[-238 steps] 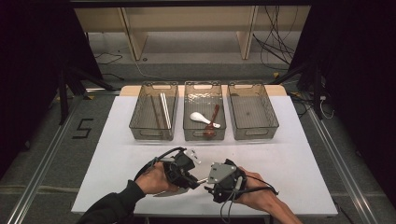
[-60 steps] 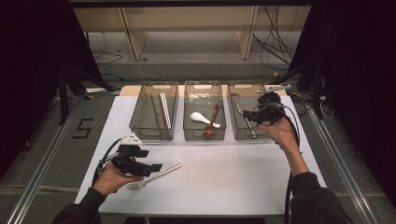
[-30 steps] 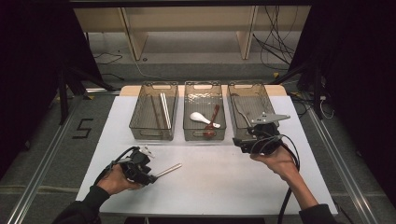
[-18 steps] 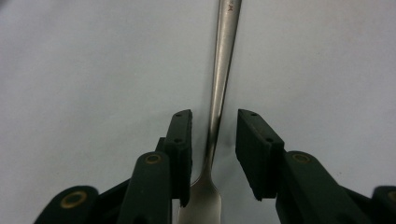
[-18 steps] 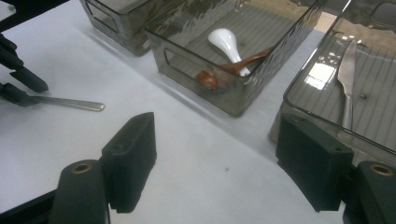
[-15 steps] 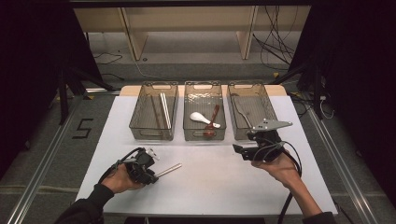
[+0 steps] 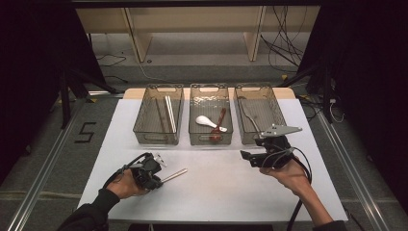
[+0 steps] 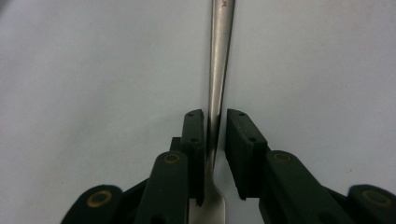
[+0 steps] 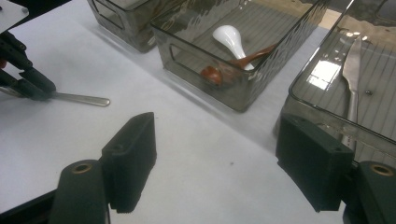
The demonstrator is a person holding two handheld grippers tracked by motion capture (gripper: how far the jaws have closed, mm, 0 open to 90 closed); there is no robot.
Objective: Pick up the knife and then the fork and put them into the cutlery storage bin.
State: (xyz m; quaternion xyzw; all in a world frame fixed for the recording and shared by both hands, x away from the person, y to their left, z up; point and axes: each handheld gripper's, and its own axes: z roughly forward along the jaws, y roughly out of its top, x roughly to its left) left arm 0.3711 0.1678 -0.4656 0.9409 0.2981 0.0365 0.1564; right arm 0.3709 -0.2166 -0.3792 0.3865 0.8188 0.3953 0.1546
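A metal utensil point(image 7: 173, 174) lies on the white table point(image 7: 216, 192) at the near left, its handle point(image 8: 218, 60) pointing away to the right. My left gripper point(image 7: 156, 180) sits low over it. Its jaws point(image 8: 215, 114) have just been closing around the handle, and a thin gap still shows at the right pad point(image 8: 239, 140). My right gripper point(image 7: 246, 159) hovers in front of the right bin point(image 7: 252, 139), wide open with nothing between its fingers point(image 9: 217, 120). The left gripper point(image 9: 28, 84) also appears far off in the right gripper view.
Three dark see-through bins stand in a row at the back. The left bin point(image 7: 156, 139) holds metal sticks point(image 7: 168, 108). The middle bin point(image 7: 210, 140) holds a white spoon point(image 7: 207, 121) and a brown spoon point(image 7: 219, 127). A metal knife point(image 9: 352, 70) lies in the right bin.
The left jaws have narrowed around the utensil's handle. The right gripper came back from over the right bin two seconds ago and has hardly shifted since.
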